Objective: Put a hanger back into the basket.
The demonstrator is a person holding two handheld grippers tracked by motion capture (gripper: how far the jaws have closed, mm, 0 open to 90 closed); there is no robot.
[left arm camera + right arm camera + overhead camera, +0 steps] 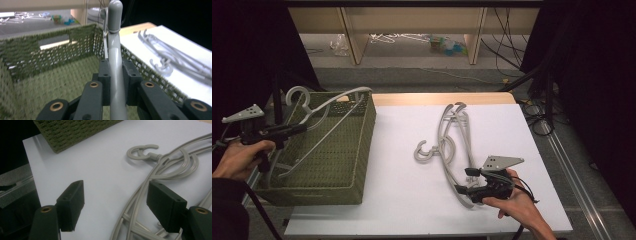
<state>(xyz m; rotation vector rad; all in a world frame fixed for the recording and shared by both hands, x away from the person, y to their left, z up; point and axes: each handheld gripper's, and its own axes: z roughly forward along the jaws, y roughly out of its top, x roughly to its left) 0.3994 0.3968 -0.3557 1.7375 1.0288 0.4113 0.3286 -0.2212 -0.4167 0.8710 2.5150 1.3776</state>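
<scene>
A grey plastic hanger hangs tilted over the green woven basket at the table's left. My left gripper is shut on it, and the left gripper view has the hanger's bar clamped upright between the jaws above the basket's inside. A pile of several grey hangers lies on the white table top. My right gripper stands open at the near end of that pile. In the right gripper view the hanger bars run between the spread jaws of the gripper without the pads touching them; a hook lies beyond.
The white table top has bare room between basket and pile. The basket's corner lies ahead of the right gripper. A wooden shelf with clutter stands behind the table, and cables run along the floor at the right.
</scene>
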